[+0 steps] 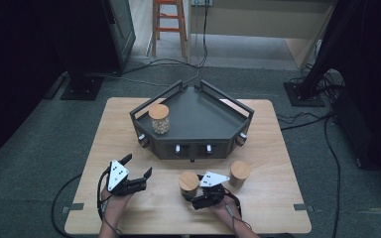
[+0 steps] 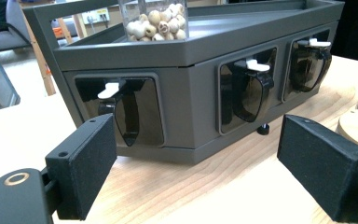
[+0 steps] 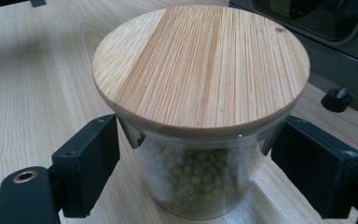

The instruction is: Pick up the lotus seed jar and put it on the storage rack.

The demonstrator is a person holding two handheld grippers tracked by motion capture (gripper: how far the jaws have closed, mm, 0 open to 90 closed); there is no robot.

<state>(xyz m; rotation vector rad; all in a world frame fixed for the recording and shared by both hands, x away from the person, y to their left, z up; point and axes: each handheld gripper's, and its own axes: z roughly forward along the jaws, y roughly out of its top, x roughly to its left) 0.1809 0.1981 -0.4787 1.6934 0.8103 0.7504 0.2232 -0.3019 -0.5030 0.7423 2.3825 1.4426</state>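
My right gripper point(image 1: 202, 194) brackets the jar point(image 3: 200, 140) near the tabletop's point(image 1: 129, 208) front edge; its fingers point(image 3: 91, 163) stand open, pads clear of the glass. Glass wall: stiff, slippery, likely fragile. I would grip below the wooden lid point(image 3: 200, 65). Contents: green peas. My left gripper point(image 1: 138, 168) is open, empty. Beyond: tray point(image 1: 198, 124).

Your jar point(image 3: 200, 154) is a clear glass one filled with small green peas, capped by a round, pale striped wooden lid point(image 3: 203, 65). It stands upright on the table point(image 1: 144, 208), near its front edge and right of centre, lid shut and level.
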